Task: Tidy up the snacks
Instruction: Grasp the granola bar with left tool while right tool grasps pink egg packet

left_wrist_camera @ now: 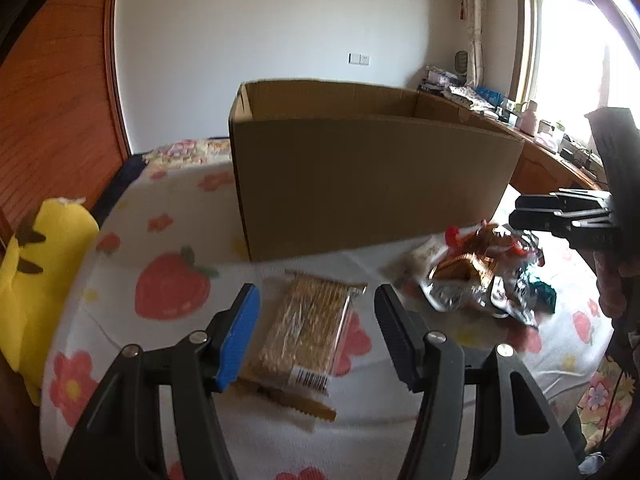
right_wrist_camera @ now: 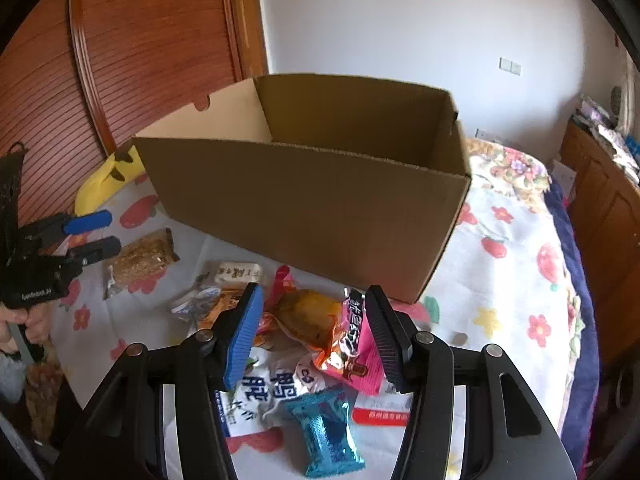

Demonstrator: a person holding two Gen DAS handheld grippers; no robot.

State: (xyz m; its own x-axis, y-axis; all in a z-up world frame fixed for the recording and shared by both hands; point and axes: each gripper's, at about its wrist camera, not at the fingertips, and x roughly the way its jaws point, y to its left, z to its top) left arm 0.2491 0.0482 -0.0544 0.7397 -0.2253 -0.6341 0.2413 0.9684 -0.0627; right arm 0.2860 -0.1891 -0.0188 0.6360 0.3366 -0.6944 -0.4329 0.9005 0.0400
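- The left gripper (left_wrist_camera: 316, 332) is hovering over a clear-wrapped cracker pack (left_wrist_camera: 306, 330) with its jaws standing moderately apart and nothing pressed between them; the pack is showing in the gap, lying flat on the flower-print bed cover (left_wrist_camera: 120, 240).
- The cracker pack is lying with its long axis running away from the left wrist camera toward the cardboard box (left_wrist_camera: 372, 180); its barcode end is nearest the gripper and its crimped far end is pointing at the box.
- The right gripper (right_wrist_camera: 314, 332) is hanging above a loose heap of snacks (right_wrist_camera: 304, 344), its jaws also partly spread and closing on nothing; an orange packet (right_wrist_camera: 308, 320) and a pink packet (right_wrist_camera: 356, 340) are sitting below the gap.
- A blue foil bar (right_wrist_camera: 324, 428) is lying nearest the right wrist camera, its long axis slanting from upper left to lower right; a white bag (right_wrist_camera: 256, 396) with blue characters is lying beside it.
- The cardboard box is standing open-topped on the bed just behind both the pack and the heap, its long side facing the grippers.
- A yellow plush toy (left_wrist_camera: 36, 264) is resting at the bed's left edge, well apart from the snacks.
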